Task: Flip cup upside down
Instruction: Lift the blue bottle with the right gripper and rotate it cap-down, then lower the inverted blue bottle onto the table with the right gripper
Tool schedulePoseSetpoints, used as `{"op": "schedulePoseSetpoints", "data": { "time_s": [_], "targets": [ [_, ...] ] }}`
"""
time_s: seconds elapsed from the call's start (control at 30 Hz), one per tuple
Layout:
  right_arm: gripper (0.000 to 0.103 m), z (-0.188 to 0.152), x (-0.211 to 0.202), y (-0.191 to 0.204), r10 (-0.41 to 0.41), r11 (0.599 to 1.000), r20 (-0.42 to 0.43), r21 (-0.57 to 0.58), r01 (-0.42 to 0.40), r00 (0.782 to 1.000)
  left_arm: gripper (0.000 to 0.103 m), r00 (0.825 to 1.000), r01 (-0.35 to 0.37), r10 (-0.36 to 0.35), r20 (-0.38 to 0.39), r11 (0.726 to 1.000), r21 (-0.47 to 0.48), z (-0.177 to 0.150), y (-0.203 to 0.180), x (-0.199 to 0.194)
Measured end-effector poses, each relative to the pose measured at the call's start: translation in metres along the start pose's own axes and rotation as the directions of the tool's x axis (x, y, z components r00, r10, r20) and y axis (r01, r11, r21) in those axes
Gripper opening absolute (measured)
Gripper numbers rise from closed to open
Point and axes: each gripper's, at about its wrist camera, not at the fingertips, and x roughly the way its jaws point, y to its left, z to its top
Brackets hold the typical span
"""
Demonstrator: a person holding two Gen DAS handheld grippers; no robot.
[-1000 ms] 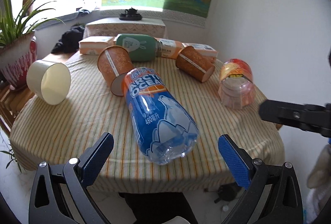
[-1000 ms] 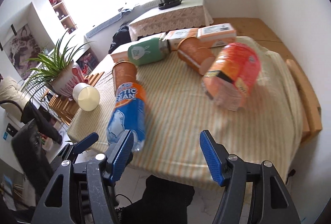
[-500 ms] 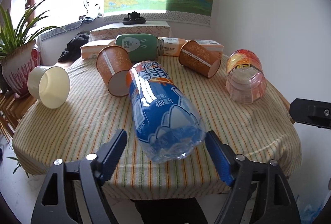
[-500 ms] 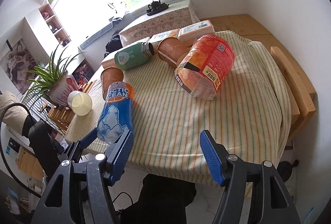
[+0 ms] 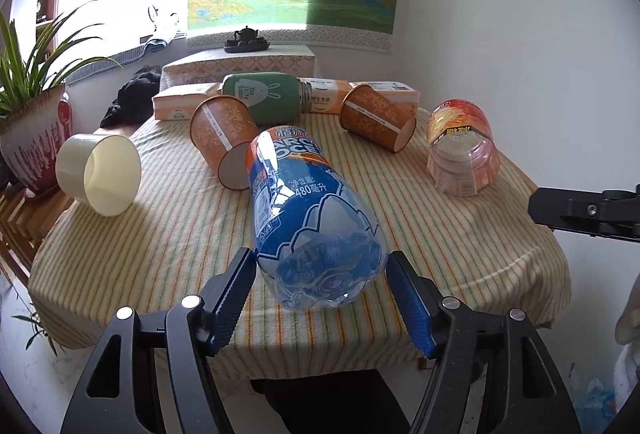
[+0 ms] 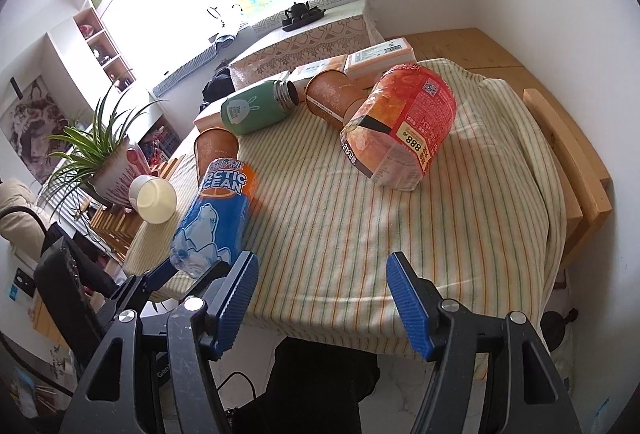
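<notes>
A blue and orange plastic bottle (image 5: pixel 312 218) lies on its side on the striped tablecloth (image 5: pixel 180 234), its base toward me. My left gripper (image 5: pixel 320 298) is open, its jaws either side of the bottle's base, not touching. The bottle shows in the right wrist view (image 6: pixel 216 218) too. Two orange paper cups (image 5: pixel 224 137) (image 5: pixel 376 117) lie on their sides behind it. A cream cup (image 5: pixel 100 173) lies tipped at the left edge. My right gripper (image 6: pixel 320 298) is open and empty over the table's front edge.
A clear jar with an orange label (image 5: pixel 462 149) lies on the right. A green flask (image 5: pixel 264 97) and flat boxes (image 5: pixel 180 105) lie at the back. A potted plant (image 5: pixel 28 121) stands left of the table. A wooden bench (image 6: pixel 568 153) runs along the right side.
My left gripper has moved forward, so its jaws now flank the bottle's base. My right gripper has drawn back and higher; the jar looks farther off.
</notes>
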Motion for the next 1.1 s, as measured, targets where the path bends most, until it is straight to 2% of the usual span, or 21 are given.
{"op": "schedulePoseSetpoints", "data": {
  "time_s": [0.43,0.8,0.93,1.1],
  "targets": [
    [0.063,-0.002,0.014,0.008,0.007,1.0,-0.013,-0.007,-0.008,1.0,0.07,0.996,0.047,-0.055,0.064,0.992,0.117,0.034,0.005,-0.044],
    [0.063,0.0,0.025,0.005,-0.002,1.0,-0.029,0.003,0.002,1.0,0.07,0.993,0.087,-0.096,0.061,0.987,0.135,0.076,0.02,-0.033],
    [0.063,0.001,0.029,0.004,-0.006,1.0,-0.035,0.009,0.006,0.999,0.07,0.994,0.098,-0.103,0.045,0.989,0.114,0.091,0.029,-0.021],
    [0.063,0.002,0.034,0.003,-0.01,1.0,-0.043,0.016,0.011,0.999,0.069,0.991,0.128,-0.13,0.033,0.99,0.066,0.095,0.043,-0.011]
  ]
}}
